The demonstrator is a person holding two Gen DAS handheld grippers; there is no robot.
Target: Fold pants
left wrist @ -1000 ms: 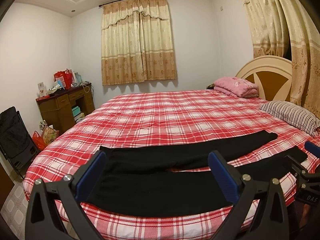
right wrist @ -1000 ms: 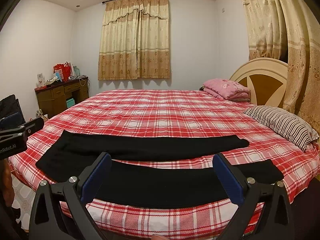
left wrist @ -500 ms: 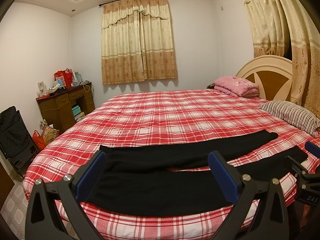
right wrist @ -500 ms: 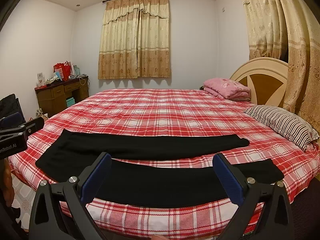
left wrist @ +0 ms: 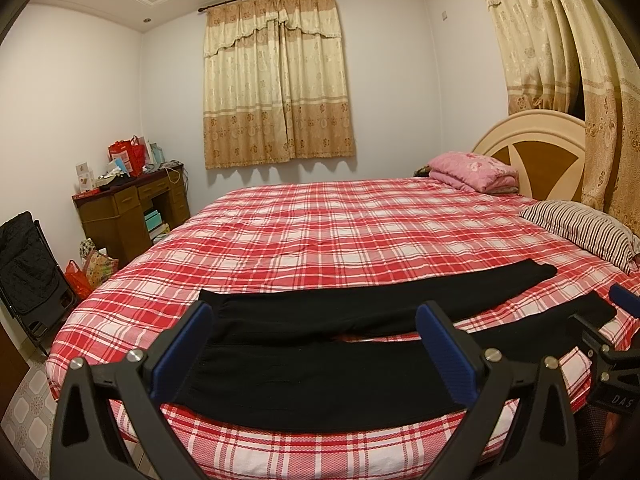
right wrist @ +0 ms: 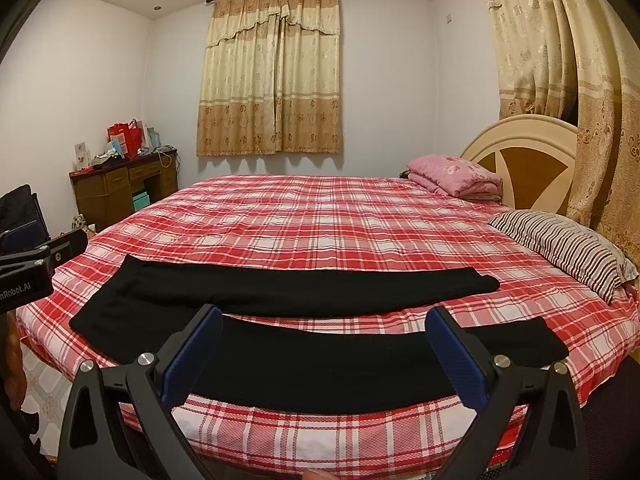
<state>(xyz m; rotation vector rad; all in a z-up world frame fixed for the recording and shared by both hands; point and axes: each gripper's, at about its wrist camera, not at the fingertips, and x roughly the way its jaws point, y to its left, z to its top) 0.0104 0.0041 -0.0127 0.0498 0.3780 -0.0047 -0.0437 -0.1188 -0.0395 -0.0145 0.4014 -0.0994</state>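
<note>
Black pants point(left wrist: 320, 364) point(right wrist: 320, 364) lie flat across the near edge of the red plaid bed point(left wrist: 340, 232) point(right wrist: 320, 220), waist at the left, both legs stretched to the right with a narrow gap between them. My left gripper point(left wrist: 314, 320) hovers open above the waist end, nothing between its blue fingers point(left wrist: 182, 350). My right gripper point(right wrist: 324, 324) is open too, held over the middle of the near leg. The right gripper's tip point(left wrist: 624, 300) shows at the left wrist view's right edge; the left gripper's body point(right wrist: 36, 260) shows at the right wrist view's left edge.
A striped pillow point(right wrist: 560, 248) and a folded pink blanket point(right wrist: 456, 174) sit by the headboard point(right wrist: 524, 152) at the right. A wooden desk point(left wrist: 128, 208) with bags stands at the left wall, a black folded chair point(left wrist: 28, 272) nearer. Curtains point(left wrist: 580, 80) hang at right.
</note>
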